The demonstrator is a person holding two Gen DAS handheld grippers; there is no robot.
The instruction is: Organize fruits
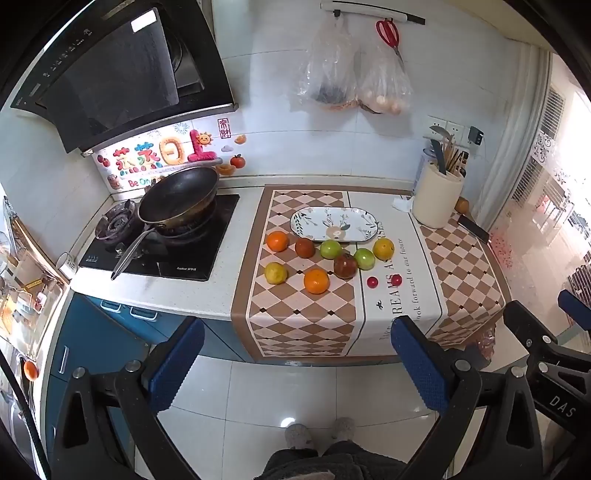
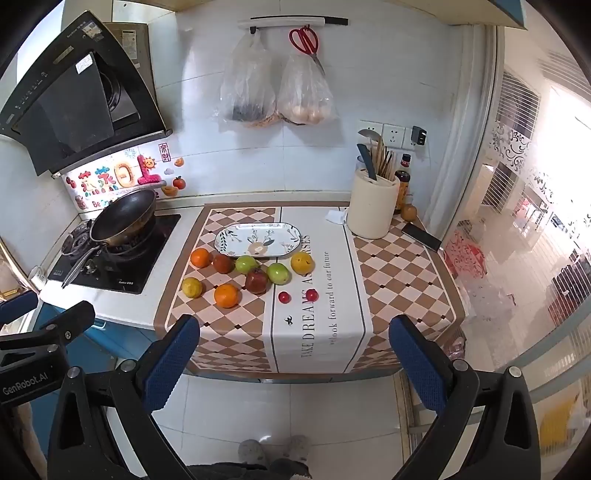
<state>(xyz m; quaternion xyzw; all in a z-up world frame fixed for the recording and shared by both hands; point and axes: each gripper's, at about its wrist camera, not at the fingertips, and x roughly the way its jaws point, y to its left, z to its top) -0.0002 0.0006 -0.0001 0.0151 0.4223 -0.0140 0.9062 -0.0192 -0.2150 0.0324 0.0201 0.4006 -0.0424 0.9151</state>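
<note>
- A dark frying pan (image 1: 179, 197) is sitting empty on the stove (image 1: 162, 240) at the left of the counter.
- A patterned oval plate (image 1: 334, 224) is lying empty on the checkered cloth (image 1: 295, 317) at the middle of the counter.
- A cream utensil holder (image 1: 437, 199) is standing at 2 o'clock from the plate, holding a knife and wooden sticks; in the right wrist view a dark bottle (image 2: 402, 184) is standing just behind it.
- Two clear plastic bags (image 1: 354, 70) are hanging on the white tiled wall at 12 o'clock from the plate, with round pale items in the right one; red scissors (image 1: 388, 35) are hanging beside them.
- The fruits (image 1: 328, 260) are lying loose on the cloth at 6 o'clock from the plate, none on it.
- Counting them: two oranges, two yellow fruits, two green apples, two dark red fruits and two small cherry tomatoes (image 1: 384, 281).
- The left gripper (image 1: 295, 365) is hanging over the tiled floor short of the counter, its jaws spread fully wide and gripping nothing.
- The right gripper (image 2: 291, 362) is hanging alongside it, likewise spread fully wide and gripping nothing.
- A person's grey slippers (image 1: 319, 434) are showing on the floor below.
</note>
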